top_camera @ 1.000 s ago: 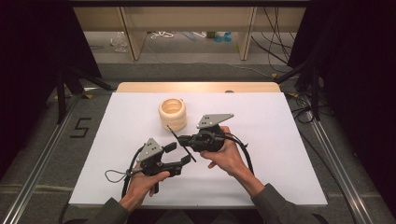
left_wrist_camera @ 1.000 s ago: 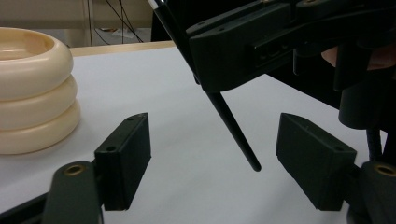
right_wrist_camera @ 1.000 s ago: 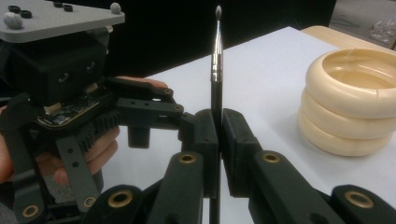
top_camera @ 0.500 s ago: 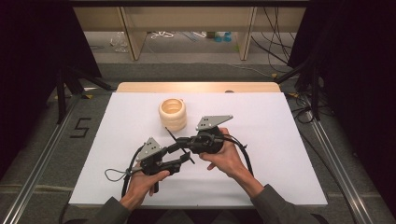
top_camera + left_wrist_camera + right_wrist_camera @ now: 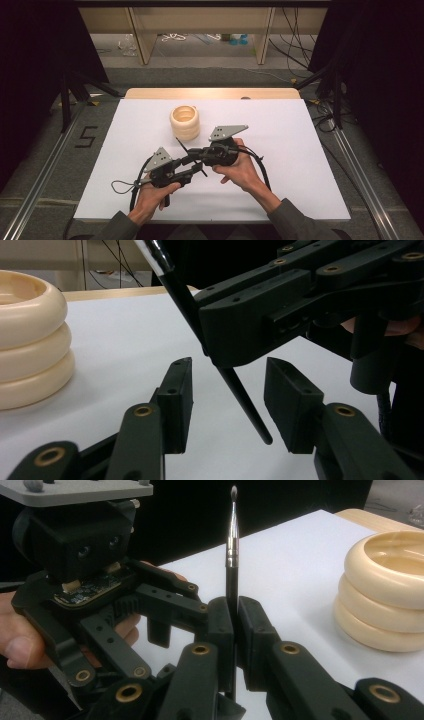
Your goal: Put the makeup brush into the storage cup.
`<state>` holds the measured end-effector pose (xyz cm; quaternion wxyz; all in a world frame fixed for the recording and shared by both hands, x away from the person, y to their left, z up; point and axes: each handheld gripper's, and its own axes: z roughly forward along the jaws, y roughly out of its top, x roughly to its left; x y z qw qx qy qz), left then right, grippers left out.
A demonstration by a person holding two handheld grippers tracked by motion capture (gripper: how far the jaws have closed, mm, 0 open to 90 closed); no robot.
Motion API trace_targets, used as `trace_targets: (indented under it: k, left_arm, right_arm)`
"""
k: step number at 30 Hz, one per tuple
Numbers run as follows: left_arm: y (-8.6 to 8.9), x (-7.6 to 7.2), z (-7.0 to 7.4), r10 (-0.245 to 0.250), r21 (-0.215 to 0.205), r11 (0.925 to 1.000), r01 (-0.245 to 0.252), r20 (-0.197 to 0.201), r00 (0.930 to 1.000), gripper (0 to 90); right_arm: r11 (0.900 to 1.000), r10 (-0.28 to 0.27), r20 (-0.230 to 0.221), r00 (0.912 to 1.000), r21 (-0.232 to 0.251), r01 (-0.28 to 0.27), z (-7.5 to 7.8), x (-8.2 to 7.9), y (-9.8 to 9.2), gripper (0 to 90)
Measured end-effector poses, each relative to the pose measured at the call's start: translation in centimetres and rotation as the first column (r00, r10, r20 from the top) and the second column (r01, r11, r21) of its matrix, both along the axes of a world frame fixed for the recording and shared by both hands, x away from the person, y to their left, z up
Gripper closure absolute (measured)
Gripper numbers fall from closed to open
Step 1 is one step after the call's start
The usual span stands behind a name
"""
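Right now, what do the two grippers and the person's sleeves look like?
Both the left gripper and the right gripper are matte black, with flat block-shaped pads on linked arms pinned by brass-coloured rivets. Each carries a grey three-cornered plate on top and trails a black cable. The person wears grey sleeves.

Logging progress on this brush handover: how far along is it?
Done: the right gripper is clamped on the thin brush. In hand: the left gripper has just been closing, its pads either side of the handle's lower end, not touching. Left: gripping it, release by the right. The ringed cream holder stands apart.
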<state>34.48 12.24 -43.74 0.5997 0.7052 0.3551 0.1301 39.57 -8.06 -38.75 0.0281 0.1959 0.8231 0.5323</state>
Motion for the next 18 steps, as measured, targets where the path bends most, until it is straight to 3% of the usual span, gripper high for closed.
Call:
trace_targets:
  k: [12, 18]
  left_arm:
    - [-0.06, -0.07, 0.07, -0.021, -0.013, 0.9997, 0.021, -0.001, 0.9998, 63.6]
    - [0.02, -0.11, 0.09, -0.024, -0.012, 0.9996, 0.024, 0.001, 0.9997, 66.4]
  right_arm:
    - [0.999, 0.003, 0.003, 1.0, 0.033, -0.003, 0.15, -0.11, -0.16, 85.6]
    - [1.0, 0.011, -0.001, 0.9999, 0.023, -0.011, 0.16, -0.17, -0.14, 85.6]
